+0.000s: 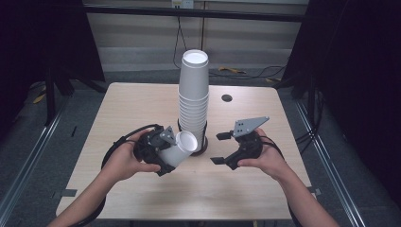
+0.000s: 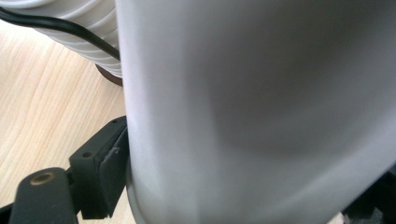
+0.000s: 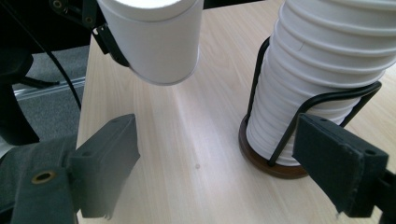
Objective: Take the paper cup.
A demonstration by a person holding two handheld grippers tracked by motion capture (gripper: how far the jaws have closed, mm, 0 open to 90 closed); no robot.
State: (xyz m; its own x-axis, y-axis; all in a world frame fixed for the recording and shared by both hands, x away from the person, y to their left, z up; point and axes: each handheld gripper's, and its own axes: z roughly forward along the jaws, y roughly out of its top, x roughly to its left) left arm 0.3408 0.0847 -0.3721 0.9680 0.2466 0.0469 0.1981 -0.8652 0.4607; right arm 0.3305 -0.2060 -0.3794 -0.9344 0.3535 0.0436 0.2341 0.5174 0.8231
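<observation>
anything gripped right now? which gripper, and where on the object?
Left gripper holds a single white paper cup by its side wall, jaws on opposite sides. Right gripper is open and holds nothing.

Black hand-held gripper with grey triangular plate, bare forearms.

Your cup stack stands in its holder mid-bench; your left tool carries a tilted cup just left of it, right tool opposite
</observation>
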